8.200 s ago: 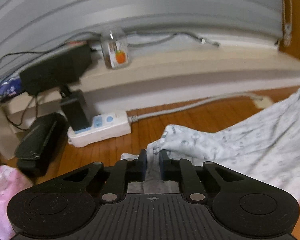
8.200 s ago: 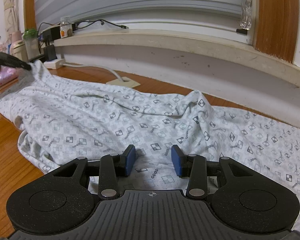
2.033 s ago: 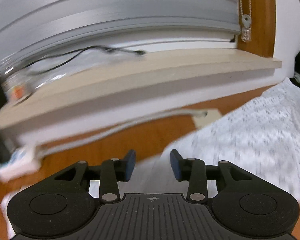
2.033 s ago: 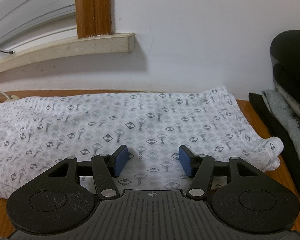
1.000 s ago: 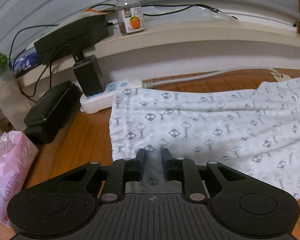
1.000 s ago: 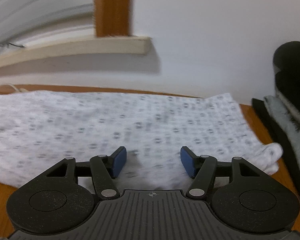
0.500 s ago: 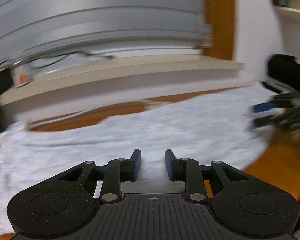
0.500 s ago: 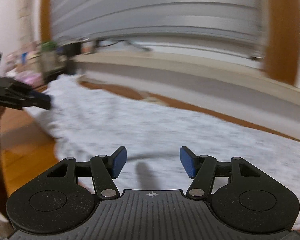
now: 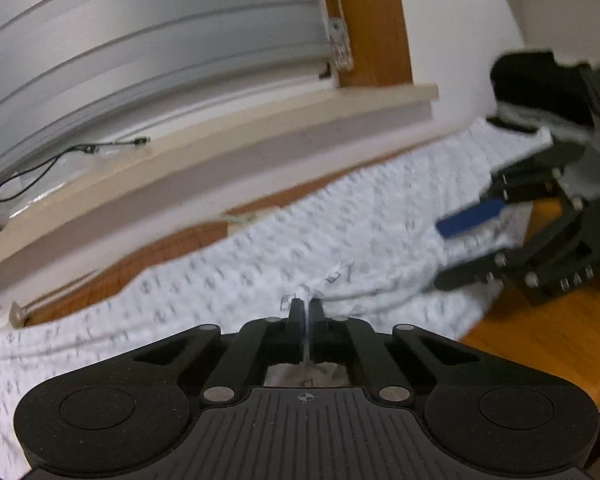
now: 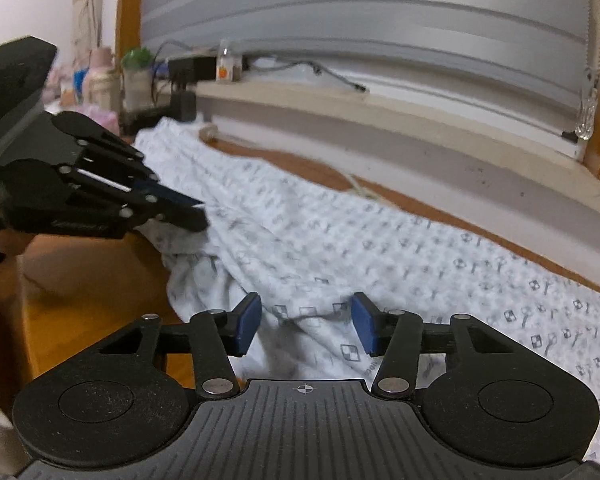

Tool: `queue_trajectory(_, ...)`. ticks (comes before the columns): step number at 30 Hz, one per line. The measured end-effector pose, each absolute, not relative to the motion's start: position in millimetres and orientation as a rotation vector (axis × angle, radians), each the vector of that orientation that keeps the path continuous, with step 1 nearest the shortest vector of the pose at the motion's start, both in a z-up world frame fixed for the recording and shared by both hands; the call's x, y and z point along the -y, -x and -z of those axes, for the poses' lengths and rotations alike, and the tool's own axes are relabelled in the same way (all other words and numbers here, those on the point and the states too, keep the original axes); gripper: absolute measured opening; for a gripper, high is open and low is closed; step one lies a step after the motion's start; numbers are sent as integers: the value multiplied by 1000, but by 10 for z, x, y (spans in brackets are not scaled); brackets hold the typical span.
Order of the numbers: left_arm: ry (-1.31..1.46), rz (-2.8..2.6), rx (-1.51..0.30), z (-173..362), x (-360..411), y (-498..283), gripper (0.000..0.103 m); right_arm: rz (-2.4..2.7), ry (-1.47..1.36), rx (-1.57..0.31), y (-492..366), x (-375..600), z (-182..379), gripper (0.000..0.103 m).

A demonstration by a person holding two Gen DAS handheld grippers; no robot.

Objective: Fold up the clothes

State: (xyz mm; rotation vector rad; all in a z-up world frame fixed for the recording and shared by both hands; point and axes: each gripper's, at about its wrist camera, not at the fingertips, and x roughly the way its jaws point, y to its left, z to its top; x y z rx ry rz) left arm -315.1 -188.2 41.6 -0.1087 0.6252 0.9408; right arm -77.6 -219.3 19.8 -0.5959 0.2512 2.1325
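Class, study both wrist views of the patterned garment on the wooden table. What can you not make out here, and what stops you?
- Left wrist view: the garment's print is blurred by motion.
- Left wrist view: the dark pile at the right edge is smeared, identity unclear.
- Right wrist view: the jar's label on the windowsill is too small.
- Right wrist view: the garment's near hem is hidden behind the right tool, whose jaws are closing.

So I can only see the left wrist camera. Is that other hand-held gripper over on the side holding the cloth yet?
Observer: Not yet. The right hand-held gripper is closing, with a bump of the patterned cloth between its blue pads, but they don't press it.
Operator: What else is over there that I can't see?
Observer: A black charger stands at the far end of the cloth, by the wall.
Operator: And is my one pinching tight?
Observer: Yes. From the side, the left hand-held gripper is shut on the cloth's near edge, lifting it off the wooden table.
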Motion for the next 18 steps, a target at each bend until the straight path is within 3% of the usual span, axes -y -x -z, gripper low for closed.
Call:
queue_trajectory(5,147,-919,-604,-585,1665,3216,2,-2179,580,-228,898,2296,-263,32)
queue_trajectory(15,216,-900,-584,-616,1461,3276,2,-2296,584,-390,1318,2024,-191,32)
queue_trajectory(18,224,-894,-588,-616,1438,3289,2,-2312,603,-355,1518,1946,-189,33)
